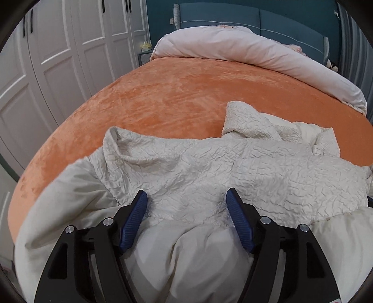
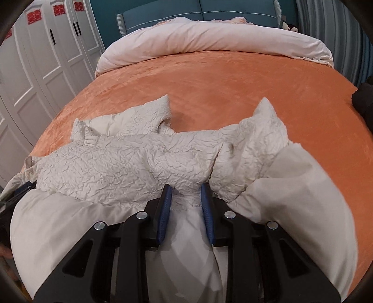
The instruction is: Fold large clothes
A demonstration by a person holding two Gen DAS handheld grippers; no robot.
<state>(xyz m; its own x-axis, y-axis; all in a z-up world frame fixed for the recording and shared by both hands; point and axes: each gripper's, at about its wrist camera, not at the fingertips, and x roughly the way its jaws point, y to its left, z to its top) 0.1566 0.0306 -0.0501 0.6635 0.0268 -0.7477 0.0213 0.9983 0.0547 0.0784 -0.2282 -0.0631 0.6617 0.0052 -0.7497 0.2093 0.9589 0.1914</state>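
Note:
A cream padded coat (image 1: 209, 167) with a crinkled outer shell and smooth lining lies bunched on the orange bedspread (image 1: 174, 93). My left gripper (image 1: 186, 198) is open, its blue pads (image 1: 137, 219) wide apart over the coat's edge, with fabric lying between them. In the right wrist view the coat (image 2: 121, 163) spreads across the near bed (image 2: 233, 93). My right gripper (image 2: 186, 193) is shut on a bunched fold of the coat, fabric pinched between the blue pads (image 2: 164, 209). The left gripper's tip (image 2: 21, 188) shows at the left edge.
A rolled pale pink duvet (image 1: 244, 46) lies across the head of the bed before a teal headboard (image 1: 221, 16). White wardrobe doors (image 1: 58, 58) stand along the left side. Grey curtains (image 2: 326, 23) hang at the right.

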